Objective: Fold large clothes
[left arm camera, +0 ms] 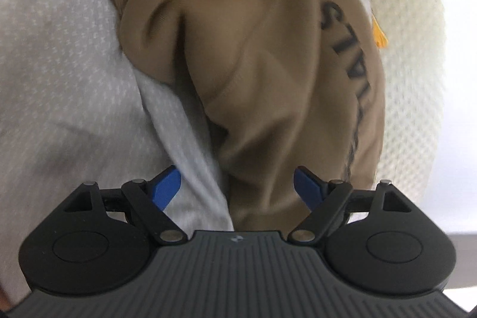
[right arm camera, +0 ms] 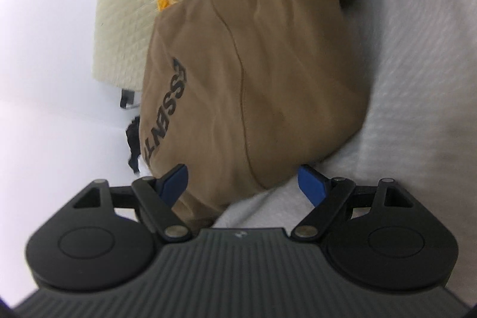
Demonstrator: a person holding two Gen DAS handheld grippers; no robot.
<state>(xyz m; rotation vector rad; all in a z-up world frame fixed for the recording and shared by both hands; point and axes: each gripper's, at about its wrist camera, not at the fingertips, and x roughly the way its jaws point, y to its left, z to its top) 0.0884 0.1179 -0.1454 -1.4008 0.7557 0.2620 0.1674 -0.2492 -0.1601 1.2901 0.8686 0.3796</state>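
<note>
I've got both tools over the tan garment [left arm camera: 268, 64] now — it's lying bunched on the pale grey bedsheet [left arm camera: 59, 79], with a cream waffle-knit blanket [left arm camera: 417, 79] along its far side. It carries dark printed lettering [right arm camera: 167, 115] down one edge, and a small orange tag [left arm camera: 379, 33] peeks out next to it.

Left tool [left arm camera: 237, 188]: blue pads spread wide, nothing pinched. A ridge of sheet and the near end of the garment sit in the gap between them, but the pads aren't pressing on either. Right tool [right arm camera: 244, 184]: also spread wide, with a rounded corner of the garment between the pads, which stand clear of the cloth.

So I read this as the reach-in step — two open tools lined up on the near end of the garment, no grip yet, and the piece is nowhere near flat. Next I'd want each tool to close on tan cloth only. On the left that's the tricky bit, since the sheet is rucked up right there and could get caught along with it. Then lift and spread it before any fold. The picture's blurred, so the exact hem is hard to pick out
</note>
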